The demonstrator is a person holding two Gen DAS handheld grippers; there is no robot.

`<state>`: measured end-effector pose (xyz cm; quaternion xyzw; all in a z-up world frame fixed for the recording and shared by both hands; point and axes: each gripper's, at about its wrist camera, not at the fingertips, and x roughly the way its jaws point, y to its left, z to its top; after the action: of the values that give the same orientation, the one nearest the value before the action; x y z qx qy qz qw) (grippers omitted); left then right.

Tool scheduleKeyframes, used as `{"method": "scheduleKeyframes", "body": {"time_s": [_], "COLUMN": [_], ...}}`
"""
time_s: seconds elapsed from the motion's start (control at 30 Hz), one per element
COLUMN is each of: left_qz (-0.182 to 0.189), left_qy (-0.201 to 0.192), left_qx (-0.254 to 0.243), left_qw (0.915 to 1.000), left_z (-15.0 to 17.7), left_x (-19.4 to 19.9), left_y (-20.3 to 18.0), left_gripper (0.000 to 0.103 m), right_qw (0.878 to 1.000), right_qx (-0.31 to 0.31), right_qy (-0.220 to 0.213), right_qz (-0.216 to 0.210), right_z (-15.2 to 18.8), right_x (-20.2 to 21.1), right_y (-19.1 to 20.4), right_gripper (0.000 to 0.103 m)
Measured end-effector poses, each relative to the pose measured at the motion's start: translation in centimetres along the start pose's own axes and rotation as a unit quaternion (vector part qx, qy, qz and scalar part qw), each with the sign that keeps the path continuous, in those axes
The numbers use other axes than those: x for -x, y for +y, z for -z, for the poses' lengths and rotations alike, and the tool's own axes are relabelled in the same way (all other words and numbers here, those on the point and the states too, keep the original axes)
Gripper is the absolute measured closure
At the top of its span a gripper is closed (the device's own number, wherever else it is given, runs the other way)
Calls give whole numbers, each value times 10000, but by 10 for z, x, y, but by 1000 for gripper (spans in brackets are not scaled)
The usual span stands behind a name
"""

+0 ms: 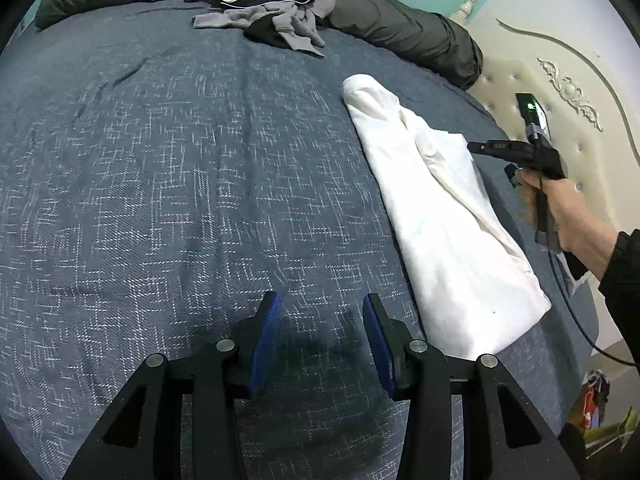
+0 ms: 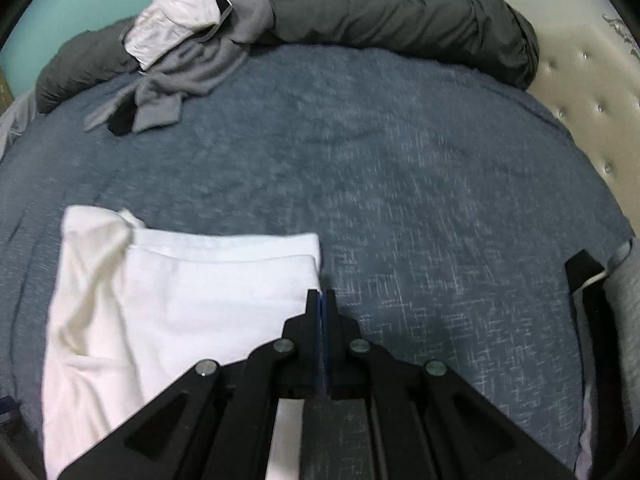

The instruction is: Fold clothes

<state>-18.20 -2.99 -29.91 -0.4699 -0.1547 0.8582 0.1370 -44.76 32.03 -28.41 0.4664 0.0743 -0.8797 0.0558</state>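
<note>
A folded white garment [image 1: 440, 220] lies on the blue bedspread [image 1: 180, 160], to the right of my left gripper [image 1: 322, 296]. That gripper stands open above bare bedspread with nothing between its blue pads [image 1: 264, 344]. A hand holds my right gripper [image 1: 472, 146] over the garment's far right edge. In the right wrist view the right gripper [image 2: 322, 292] is shut, pads pressed together with no cloth visible between them, just beside the white garment's [image 2: 160, 300] right corner. A pile of grey, white and black clothes [image 1: 272, 8] lies at the far edge of the bed.
A rolled dark grey duvet [image 2: 400, 16] runs along the far side of the bed. A cream tufted headboard [image 1: 560, 92] borders the right side. A black-edged item [image 2: 588, 280] lies at the right edge of the bed. A cable [image 1: 580, 320] trails from the hand-held gripper.
</note>
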Motion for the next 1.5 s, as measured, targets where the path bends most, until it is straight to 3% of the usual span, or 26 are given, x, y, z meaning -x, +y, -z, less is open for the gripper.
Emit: {"method": "scheduleKeyframes", "body": {"time_s": [0.07, 0.1, 0.2, 0.33, 0.4, 0.57, 0.73, 0.8, 0.87, 1.1, 1.27, 1.4, 1.5], "left_qz": [17, 28, 45, 53, 65, 84, 125, 127, 125, 123, 116, 109, 107], "left_qy": [14, 7, -1, 0, -3, 74, 73, 56, 62, 54, 72, 128, 135], "left_qx": [-5, -15, -50, -64, -73, -98, -54, -62, -41, -48, -74, -83, -117], "left_qw": [10000, 10000, 10000, 10000, 10000, 9999, 9999, 9999, 9999, 9999, 9999, 9998, 9998], "left_z": [1, 0, 0, 1, 2, 4, 4, 3, 3, 2, 2, 2, 1], "left_x": [1, 1, 3, 4, 5, -1, -1, 0, 0, -1, -5, -10, -11], "left_y": [0, -1, -3, -6, -7, -9, -8, -7, -7, -7, -8, -9, -9], "left_gripper": [57, 57, 57, 57, 57, 54, 54, 54, 54, 54, 53, 53, 53], "right_qw": [9994, 9994, 9983, 9873, 9768, 9682, 9700, 9703, 9701, 9772, 9887, 9961, 9958], "right_qx": [-140, -243, -190, 406, 758, 1574, 1623, 1594, 1521, 720, 285, 79, -76], "right_qy": [-50, -89, -235, -158, 10, 260, 282, 289, 276, -42, -106, 245, 189], "right_qz": [307, 233, -509, -1530, -2005, -1927, -1790, -1800, -1873, -1997, -1471, -844, -896], "right_z": [2, 3, 6, 16, 23, 36, 39, 40, 40, 22, 6, -1, -1], "right_x": [2, 5, 24, 42, 48, 43, 33, 32, 30, 39, 29, 0, -2], "right_y": [-5, -7, 9, 58, 85, 138, 147, 148, 145, 95, 48, 27, 24], "right_gripper": [102, 102, 100, 71, 67, 67, 67, 84, 92, 96, 96, 95, 94]}}
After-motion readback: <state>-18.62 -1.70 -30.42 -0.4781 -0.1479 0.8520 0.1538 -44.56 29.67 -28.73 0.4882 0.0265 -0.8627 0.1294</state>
